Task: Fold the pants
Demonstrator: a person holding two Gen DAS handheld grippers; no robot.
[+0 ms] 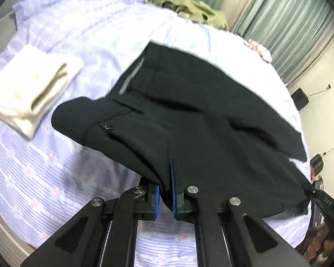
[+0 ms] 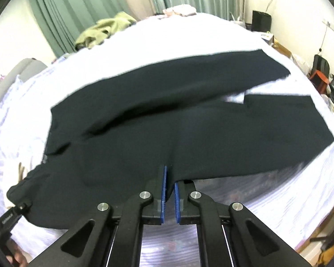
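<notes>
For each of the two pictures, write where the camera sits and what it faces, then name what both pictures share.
Left wrist: sits behind the left claw, faces down over the bed; the claw pinches the pants near the waistband; right claw at the right edge.
Right wrist: sits behind the right claw, pinching the pants' legs; left claw at the lower left.
Shared: pants, bed, green garment, curtains.

left gripper (image 1: 165, 191): clamped, angled down | right gripper (image 2: 170, 191): clamped, angled down

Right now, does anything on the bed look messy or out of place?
Yes. A green garment lies crumpled at the bed's far edge, unlike the neatly folded cream cloth. The black pants are mid-fold.
</notes>
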